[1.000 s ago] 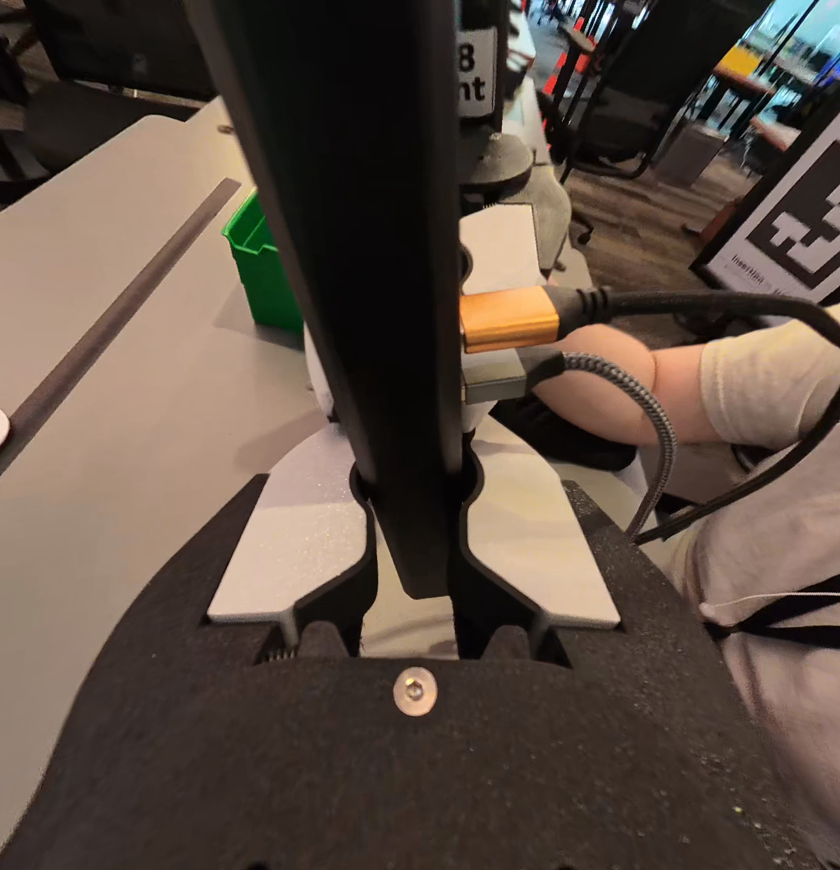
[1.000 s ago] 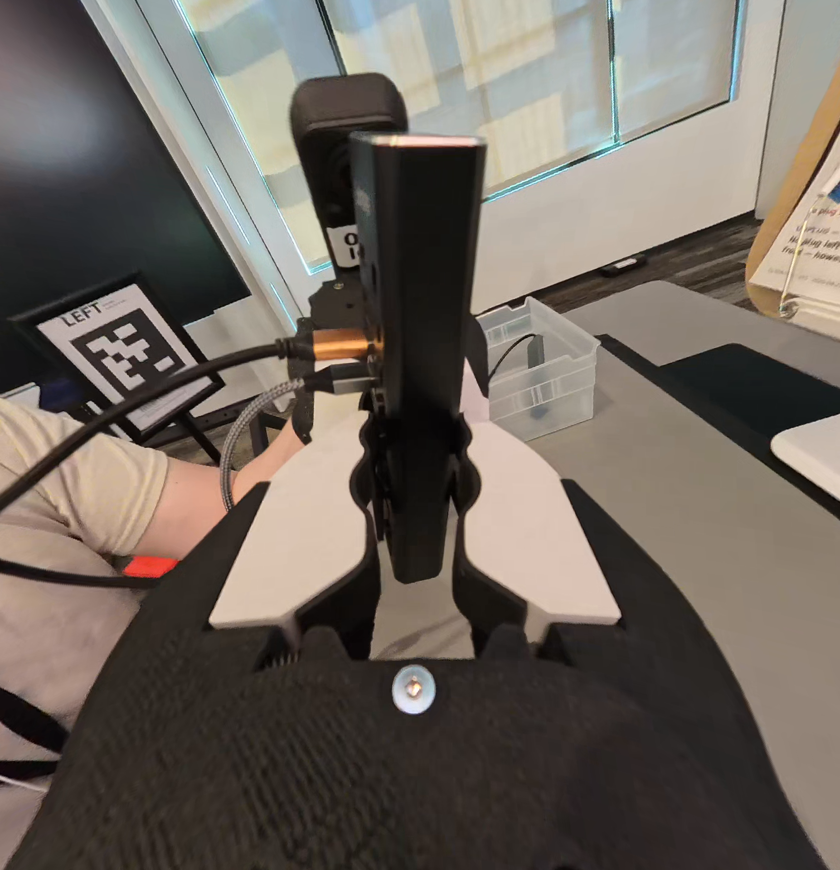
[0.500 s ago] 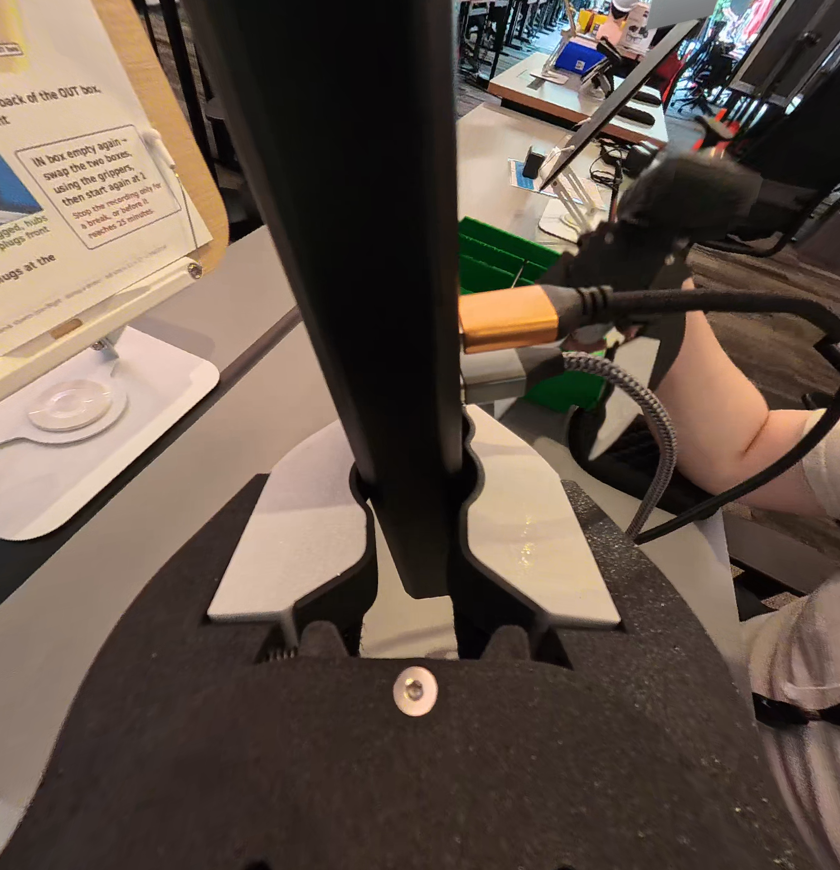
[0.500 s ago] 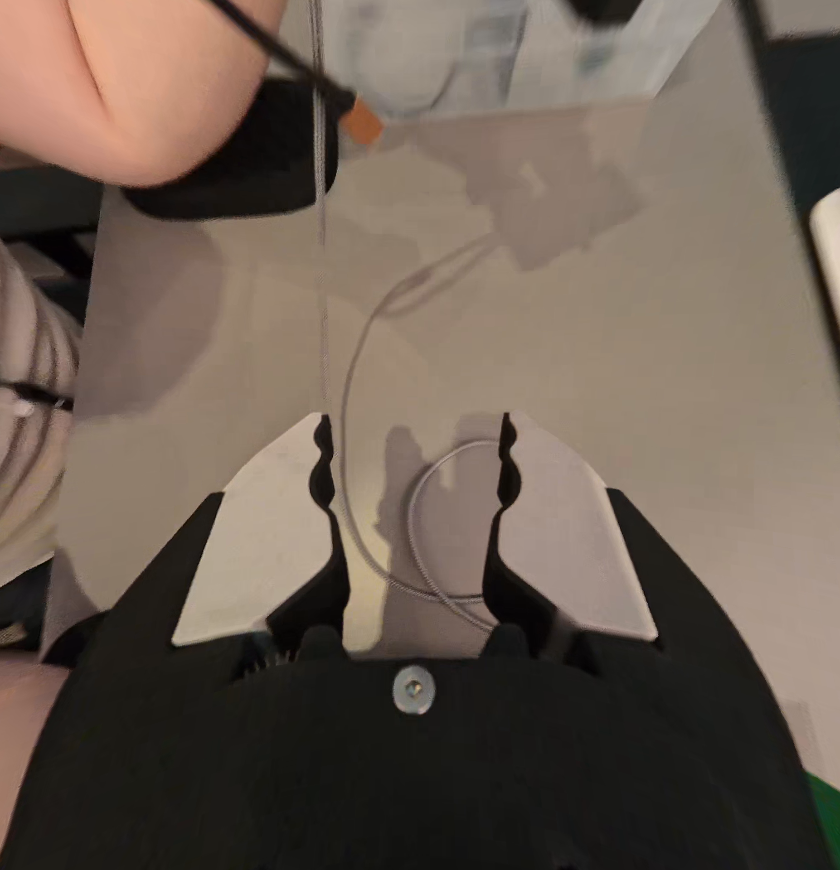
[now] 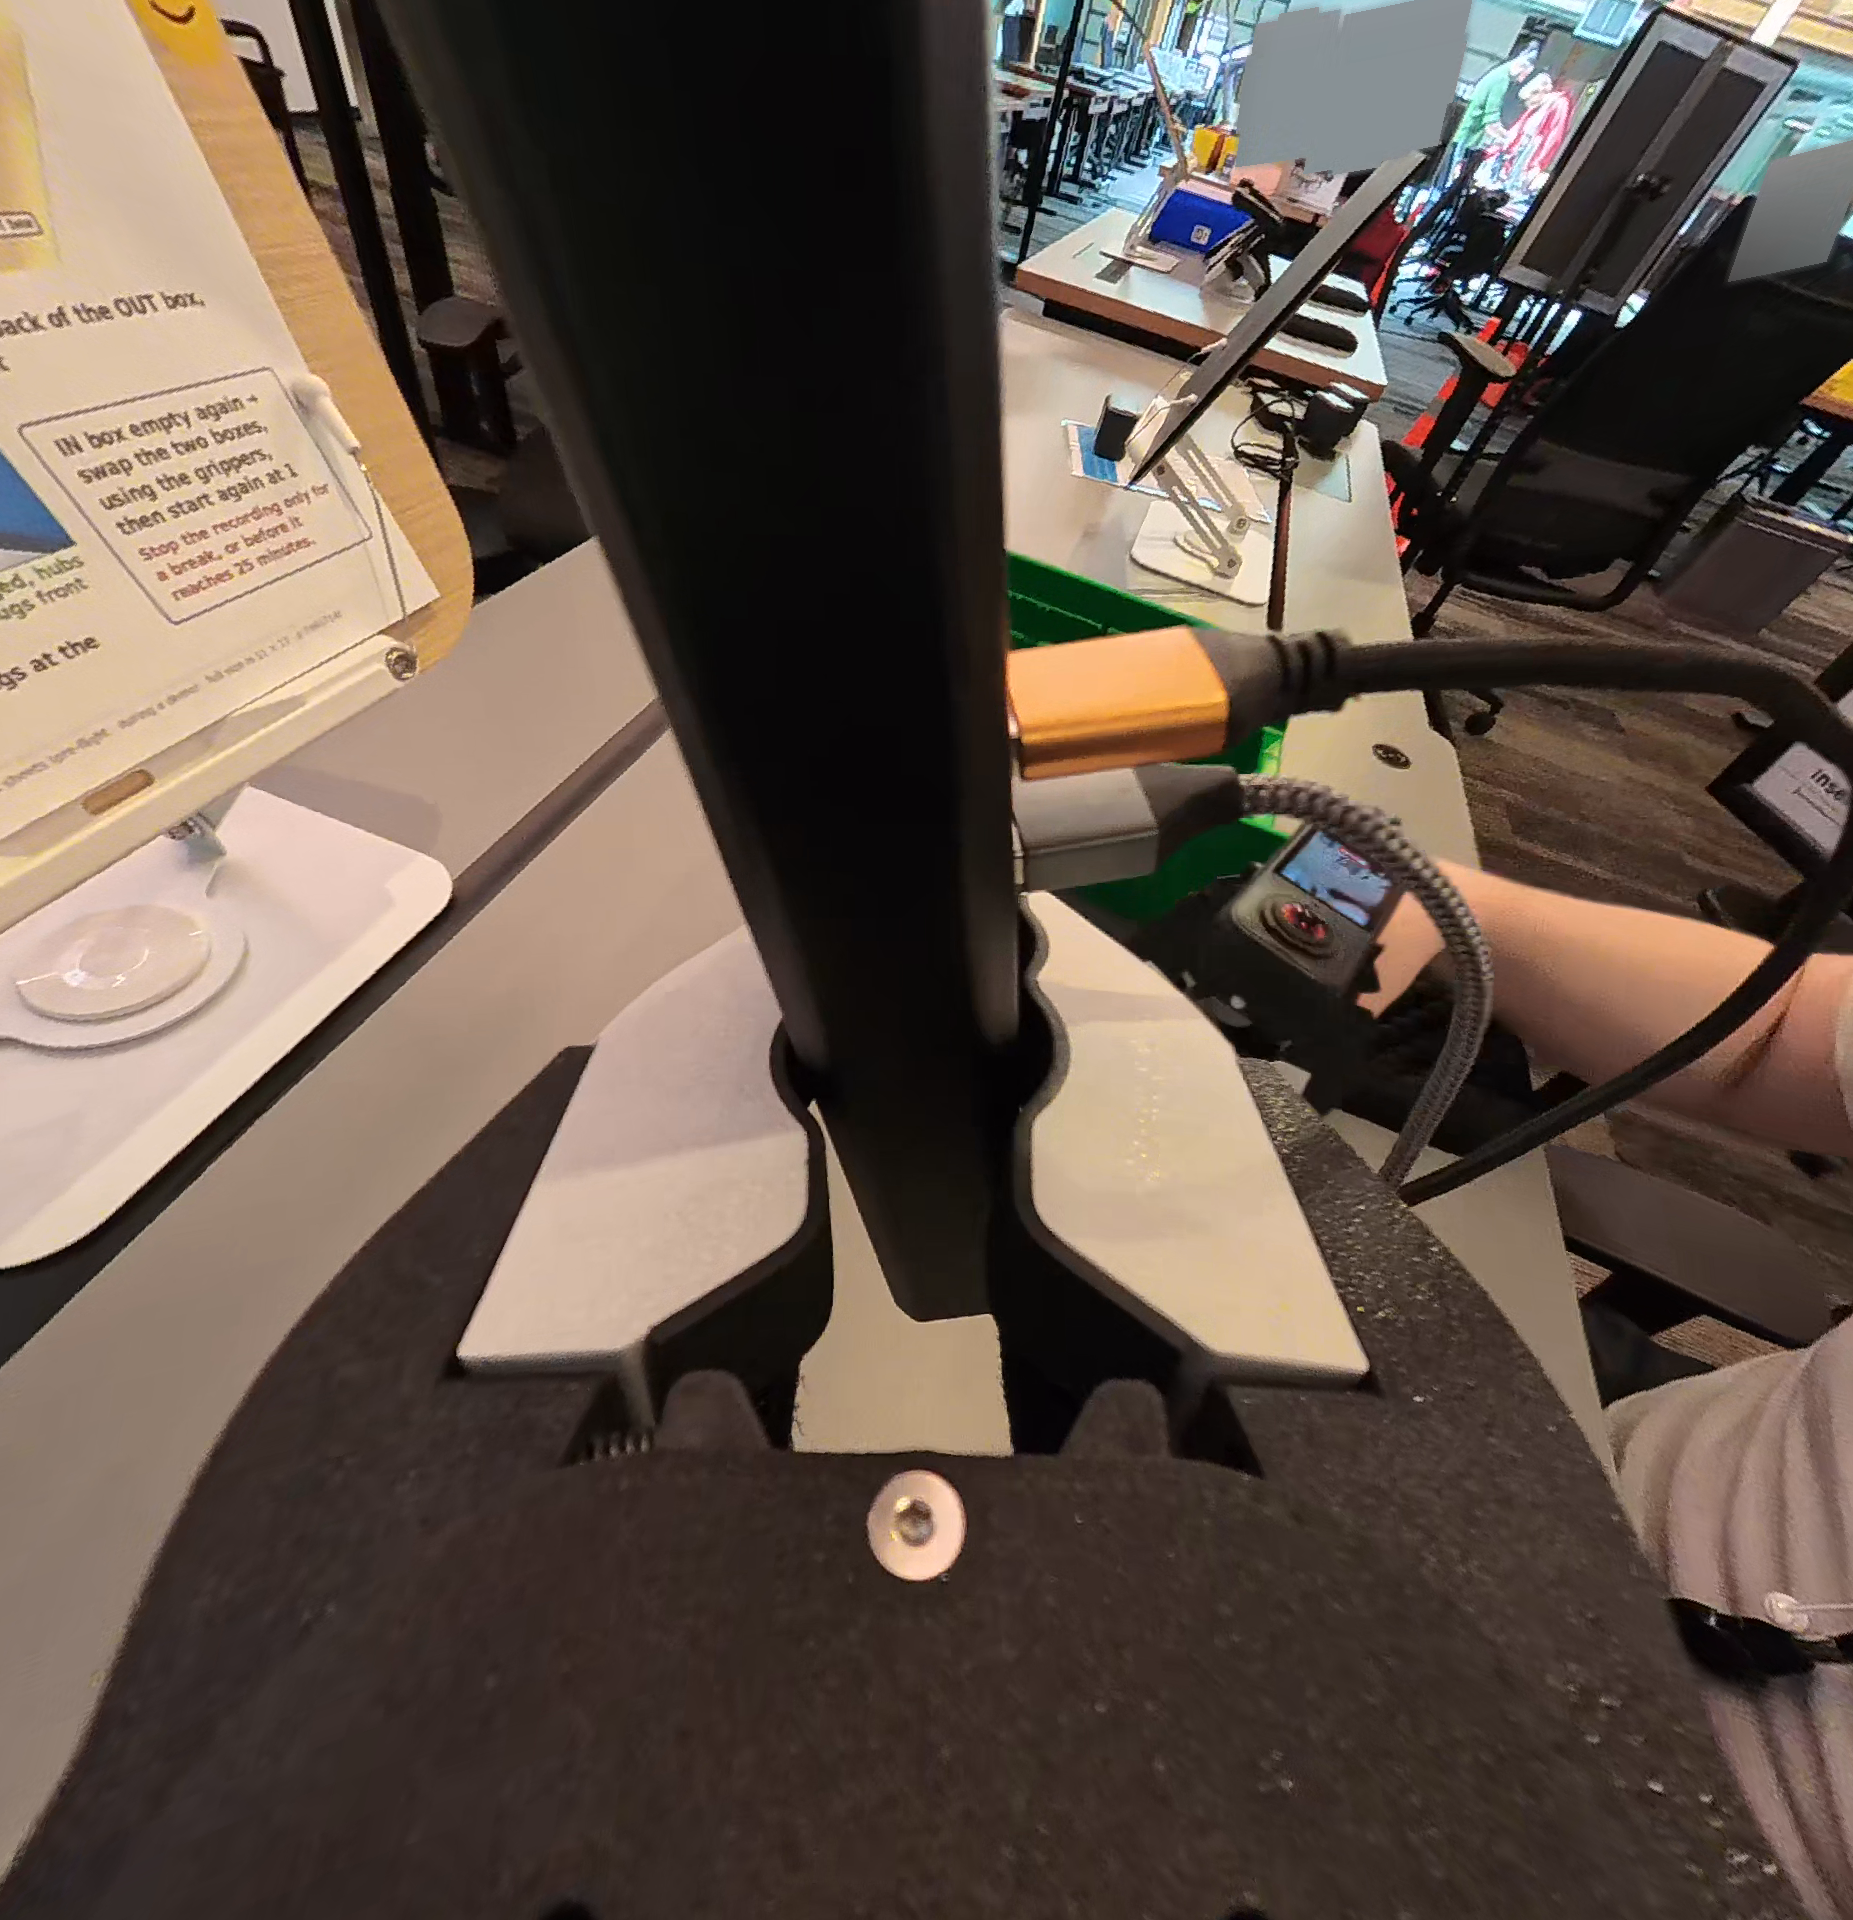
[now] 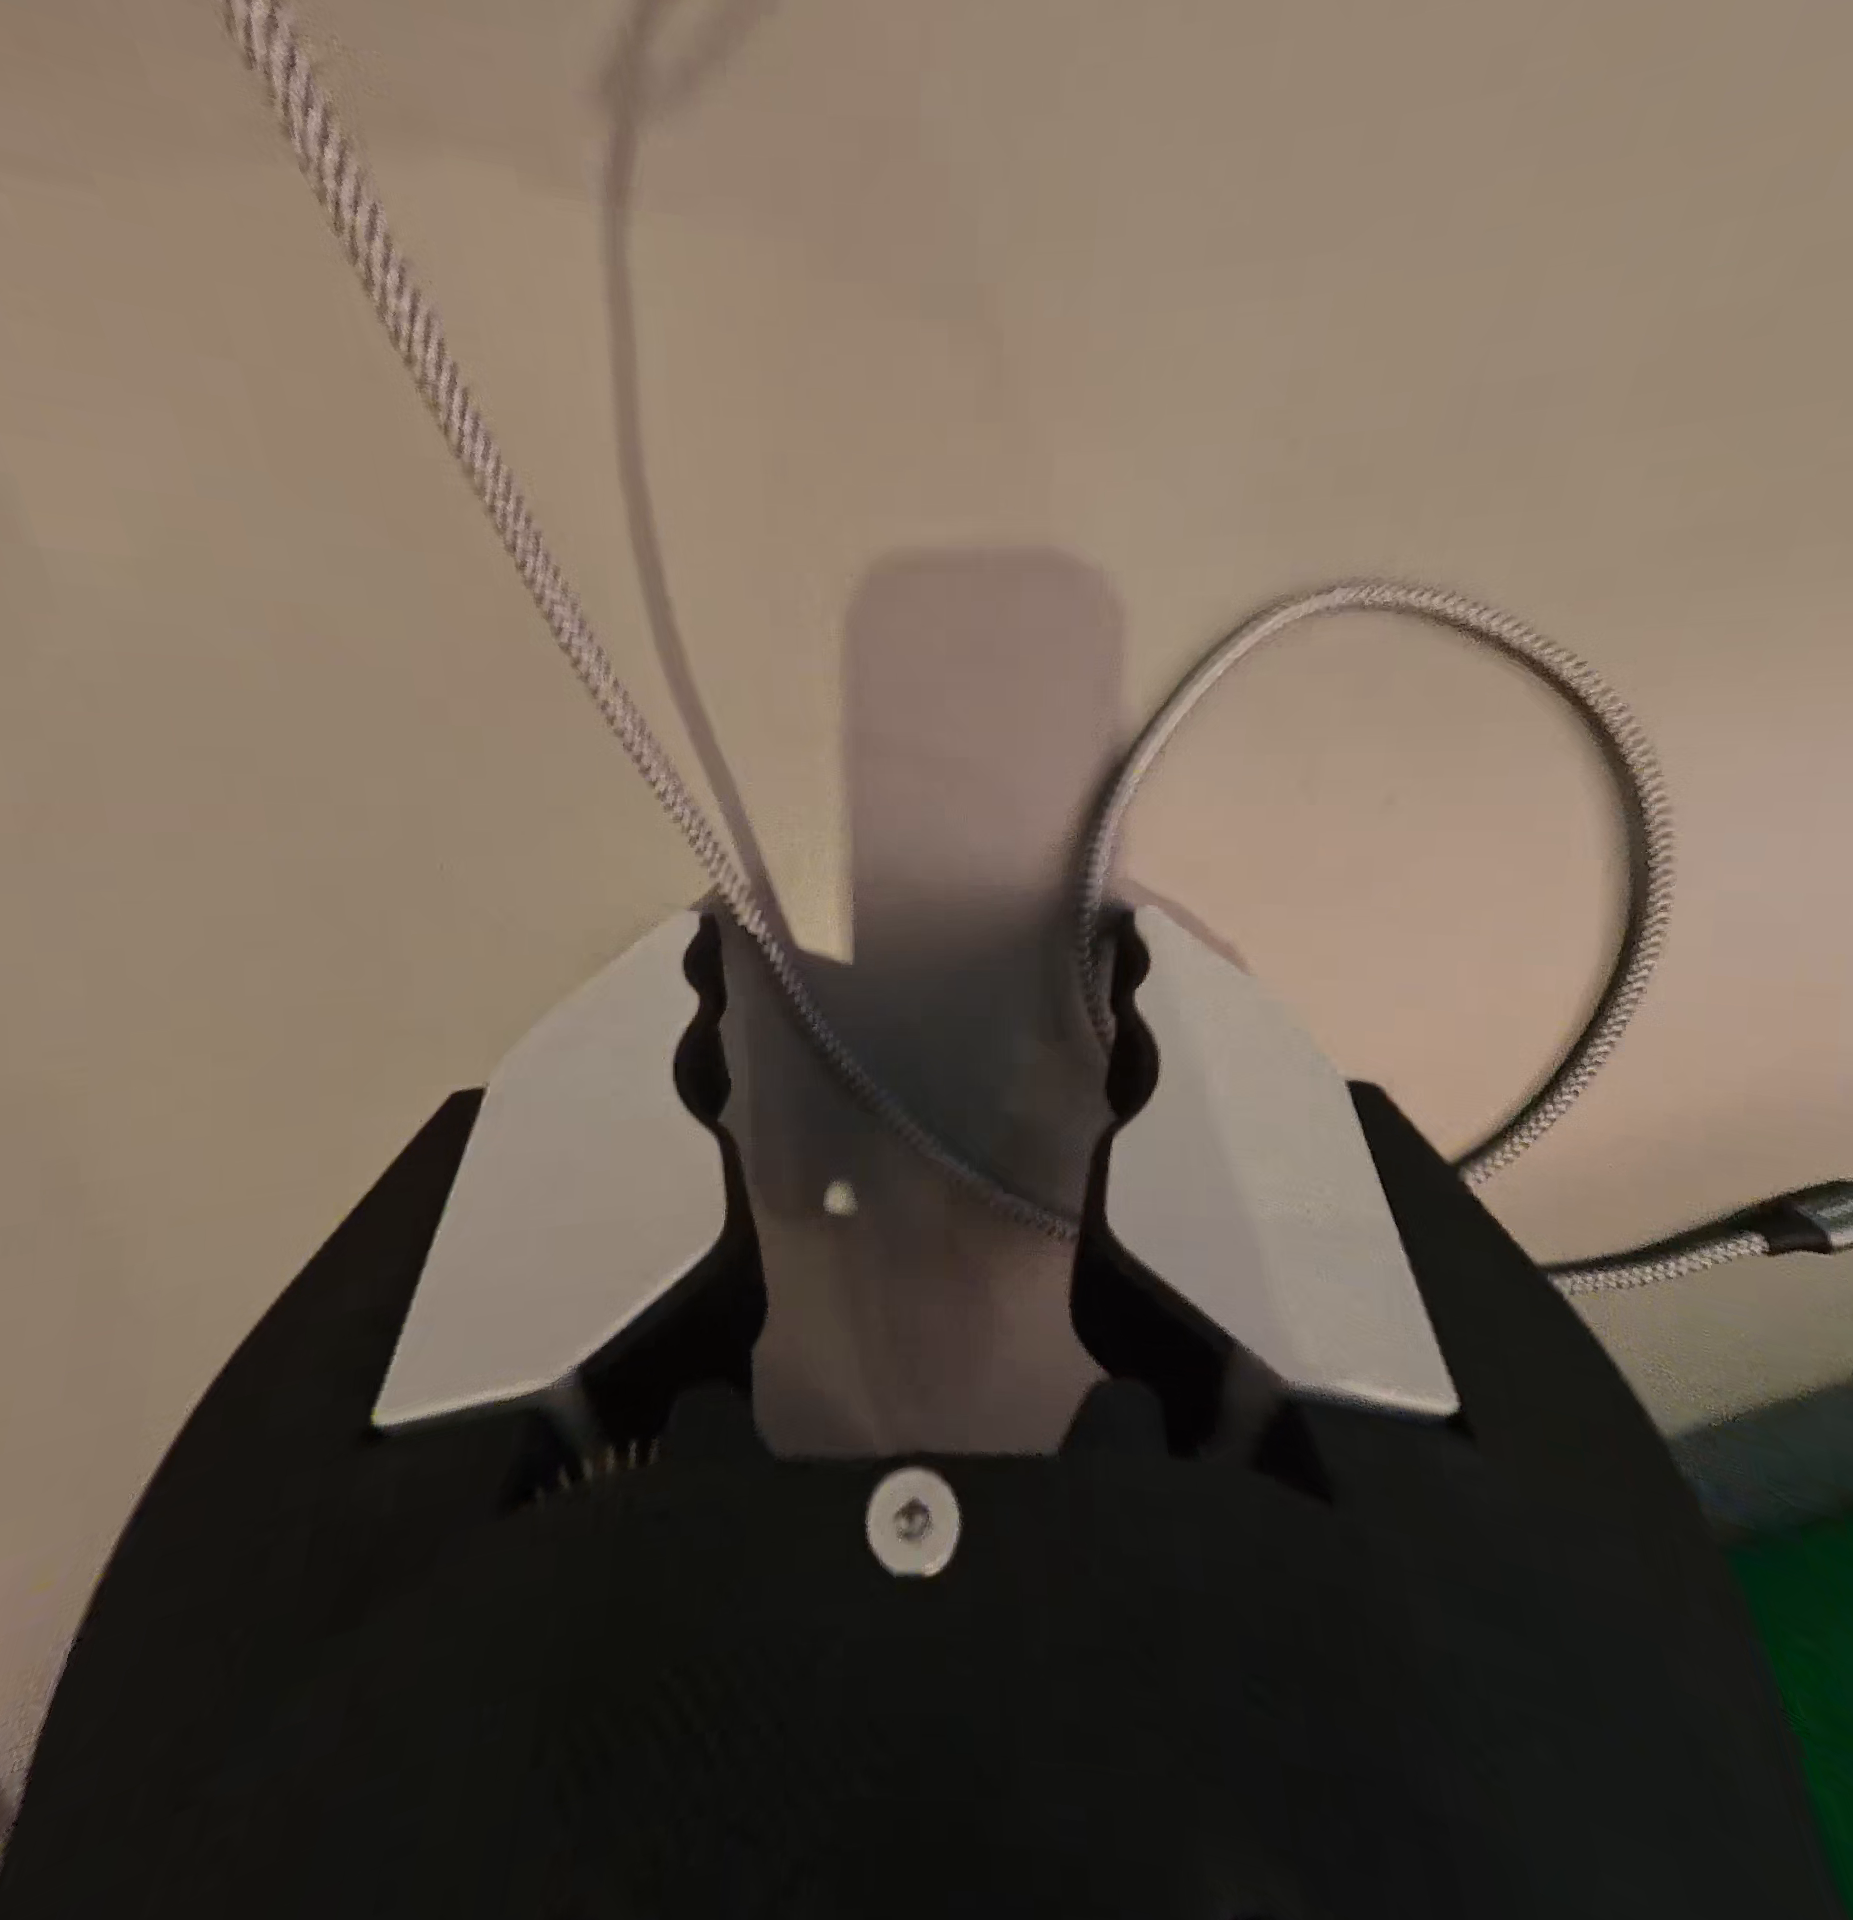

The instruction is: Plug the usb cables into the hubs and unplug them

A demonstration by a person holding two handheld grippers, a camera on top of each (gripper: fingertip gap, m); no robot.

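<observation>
- My left gripper (image 5: 906, 1039) is clamped on the black hub (image 5: 756, 520); both pads press its lower end at centre frame in the left wrist view.
- The hub stands upright, its long axis running from the jaws straight up out of the top of the frame, narrow edge toward the camera.
- Two plugs sit in the hub's right side, just right of centre: the gold plug (image 5: 1114, 701) above, the grey plug (image 5: 1088, 831) directly below it. Both point leftward into the hub, with their long axes horizontal.
- The black cable (image 5: 1587, 660) runs from the gold plug to the right edge. The braided cable (image 5: 1421, 935) curves down from the grey plug toward the lower right.
- My right gripper (image 6: 911, 1070) is open and holds nothing. It looks down on the grey table (image 6: 1421, 312), with jaws spread either side of the braided cable (image 6: 548, 582), which slants down from the upper left and passes between them.
- That cable loops at the right of the frame; its free grey connector (image 6: 1826, 1221) lies at the right edge, long axis roughly horizontal.
- The right gripper also shows at the middle right of the left view (image 5: 1306, 966), low beside the green bin (image 5: 1067, 608).
- My judgement: the plugging-in looks done for these two cables; the unplugging is left, and neither plug is pulled yet.
- I cannot tell whether other hubs or cables remain.
</observation>
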